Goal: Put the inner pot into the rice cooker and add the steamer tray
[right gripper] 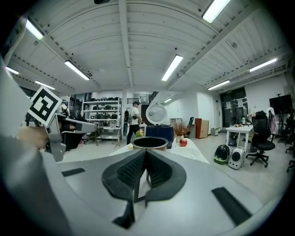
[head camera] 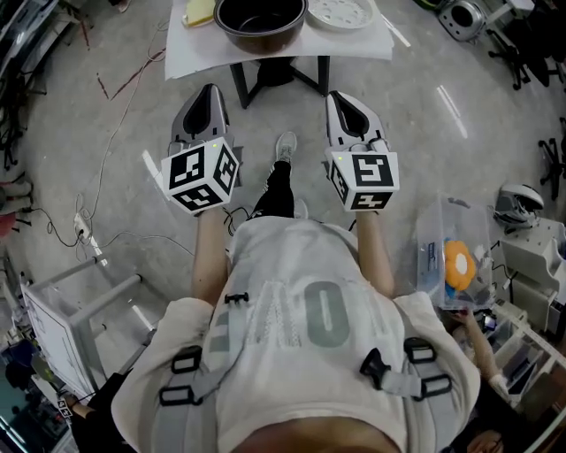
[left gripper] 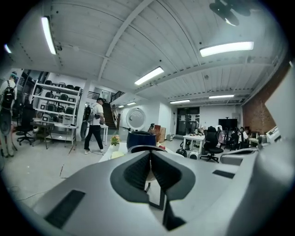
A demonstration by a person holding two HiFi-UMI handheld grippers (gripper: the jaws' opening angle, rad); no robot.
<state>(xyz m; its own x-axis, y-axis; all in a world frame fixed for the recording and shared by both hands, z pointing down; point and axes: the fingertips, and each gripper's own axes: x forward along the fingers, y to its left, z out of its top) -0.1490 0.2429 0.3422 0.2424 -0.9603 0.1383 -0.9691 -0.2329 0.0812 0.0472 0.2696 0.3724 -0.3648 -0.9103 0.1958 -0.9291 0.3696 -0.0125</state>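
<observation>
A dark inner pot (head camera: 261, 19) sits at the near edge of a white-topped table (head camera: 195, 53), with a white perforated steamer tray (head camera: 342, 11) to its right. In the right gripper view the inner pot (right gripper: 150, 142) stands in front of a dark blue rice cooker (right gripper: 160, 133) with its round white lid raised. Both grippers hang in the air short of the table and hold nothing. My left gripper (head camera: 209, 92) is shut, as is my right gripper (head camera: 340, 97). The left gripper view shows the rice cooker (left gripper: 140, 139) beyond the shut jaws.
A yellow object (head camera: 201, 11) lies at the table's left, and a red apple (right gripper: 183, 142) and a plant sit beside the cooker. A person (left gripper: 95, 125) walks at the far shelves. Cables (head camera: 106, 142) trail on the floor at left; boxes and a clear bin (head camera: 453, 257) stand at right.
</observation>
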